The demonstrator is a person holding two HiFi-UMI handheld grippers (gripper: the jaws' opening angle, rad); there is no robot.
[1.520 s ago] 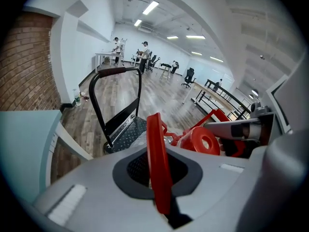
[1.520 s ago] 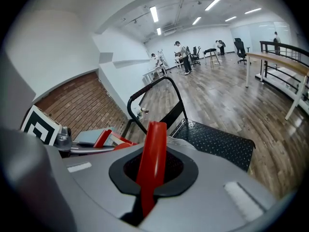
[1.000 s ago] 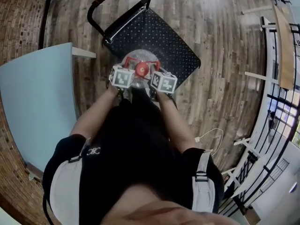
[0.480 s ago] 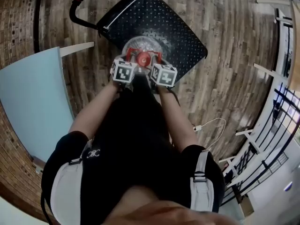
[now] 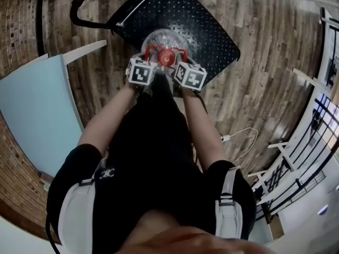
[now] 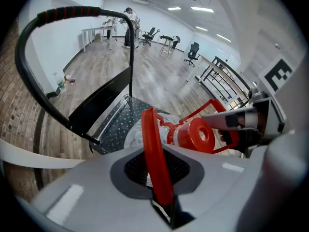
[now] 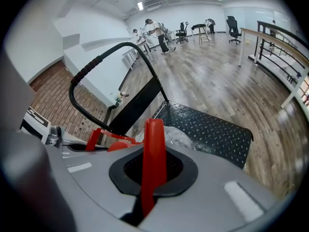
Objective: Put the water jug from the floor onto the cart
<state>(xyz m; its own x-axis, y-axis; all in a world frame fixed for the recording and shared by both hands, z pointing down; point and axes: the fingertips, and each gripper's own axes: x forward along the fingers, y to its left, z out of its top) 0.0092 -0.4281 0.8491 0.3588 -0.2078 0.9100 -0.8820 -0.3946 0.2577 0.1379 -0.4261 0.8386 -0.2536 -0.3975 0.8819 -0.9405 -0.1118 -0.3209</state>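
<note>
A clear water jug (image 5: pixel 165 39) with a red cap (image 5: pixel 166 57) is over the black studded deck of the cart (image 5: pixel 209 30); whether it rests on the deck I cannot tell. Its red carrying handle (image 6: pixel 155 163) runs between the jaws of both grippers. The left gripper (image 5: pixel 151 56) has its jaws opening, and a dark gap shows beside the handle strap in the left gripper view (image 6: pixel 163 208). My right gripper (image 5: pixel 180 58) is shut on the other side of the handle (image 7: pixel 153 161), seen close in the right gripper view (image 7: pixel 145 207).
The cart's black push bar with a red grip (image 5: pixel 80 3) rises at the deck's far left side. A pale blue panel (image 5: pixel 37 110) stands to my left. A white cable (image 5: pixel 241 139) lies on the wooden floor, and railings (image 5: pixel 318 131) run along the right.
Both grippers have sunk with the jug, which now shows further in over the cart's deck. The cart has shifted up in the head view.
</note>
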